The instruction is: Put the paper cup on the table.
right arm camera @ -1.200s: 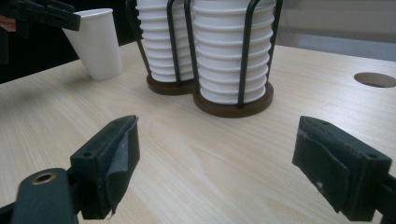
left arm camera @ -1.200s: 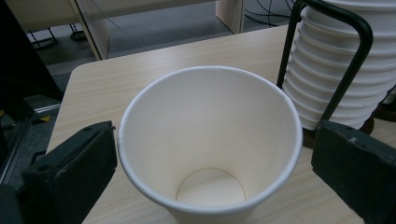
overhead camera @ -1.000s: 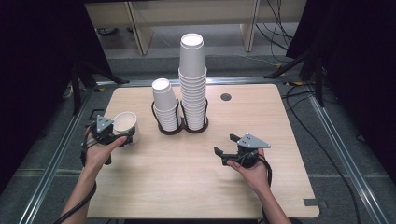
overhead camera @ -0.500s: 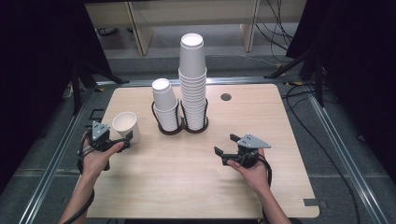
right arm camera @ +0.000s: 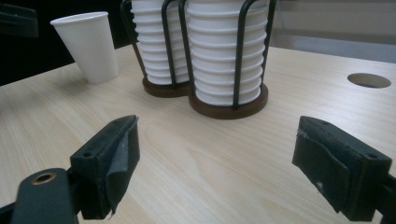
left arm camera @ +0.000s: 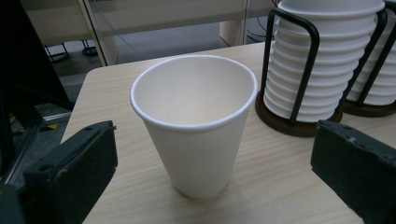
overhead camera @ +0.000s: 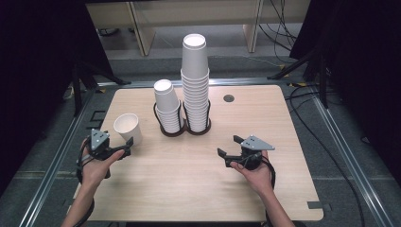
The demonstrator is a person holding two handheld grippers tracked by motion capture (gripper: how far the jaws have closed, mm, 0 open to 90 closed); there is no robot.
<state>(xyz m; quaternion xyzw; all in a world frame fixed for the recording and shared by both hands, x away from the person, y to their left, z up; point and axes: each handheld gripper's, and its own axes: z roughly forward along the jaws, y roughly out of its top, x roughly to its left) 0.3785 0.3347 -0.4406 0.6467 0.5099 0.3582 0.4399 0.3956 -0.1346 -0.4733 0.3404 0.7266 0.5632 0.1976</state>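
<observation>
My left gripper (overhead camera: 124, 147) is spread wide and grips nothing; the single paper cup (left arm camera: 195, 121) stands upright on the table (overhead camera: 189, 189) between its jaws, clear of both. My right gripper (overhead camera: 231, 150) gapes empty too. Farther off stand two cup stacks (overhead camera: 195, 85) in wire holders.

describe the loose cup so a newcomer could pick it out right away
Start at the two black wire racks of nested white cups in the middle of the wooden table, then look toward the table's left edge. The single white paper cup stands there upright and empty, just ahead of the left hand-held gripper, whose jaws are open. Unlike its neighbours, it is alone, mouth up, outside any rack.
</observation>
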